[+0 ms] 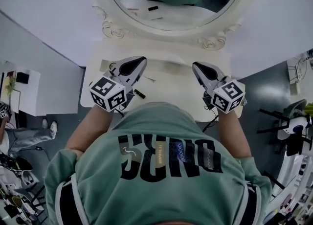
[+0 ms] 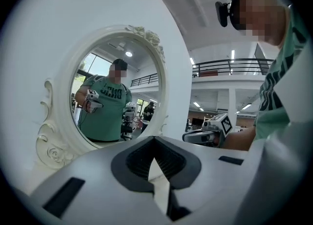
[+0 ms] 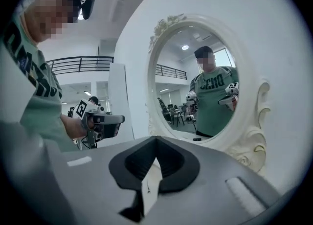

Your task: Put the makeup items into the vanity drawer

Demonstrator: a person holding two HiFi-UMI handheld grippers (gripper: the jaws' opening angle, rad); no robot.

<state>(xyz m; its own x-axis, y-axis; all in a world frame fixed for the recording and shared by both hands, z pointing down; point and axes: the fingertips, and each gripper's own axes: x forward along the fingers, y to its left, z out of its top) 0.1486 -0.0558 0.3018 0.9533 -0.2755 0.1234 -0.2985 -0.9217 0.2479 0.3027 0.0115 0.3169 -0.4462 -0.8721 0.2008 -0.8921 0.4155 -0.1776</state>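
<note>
Left claw: the left claw [image 1: 141, 61] hangs over the counter [image 1: 171, 89] below the mirror's [image 1: 168, 27] lower-left rim, tips pressed together with nothing between them. It probably hangs there to stay clear of the makeup until a target is chosen.
Dark tube: a small dark makeup tube [image 1: 139, 93] lies flat on the counter below the mirror and left of its middle, just beside the left claw's marker cube. It is untouched and not yet put away.
Thin stick: a slim, pencil-like item [image 1: 149, 78] lies nearer the mirror than the tube, too small to name for sure.
Right claw: the right claw [image 1: 195, 65] hovers below the mirror's lower-right rim, tips shut on nothing. It mirrors the left claw in height and angle, which reads as a ready pose before any reach.
Drawer: none shows below the mirror. The person's torso covers the counter's front edge, where it likely sits.
Count: two claws, both empty; one mirror; one dark tube and one thin stick. A pale patch at the counter's left edge, below the mirror's scrollwork, can't be identified.
</note>
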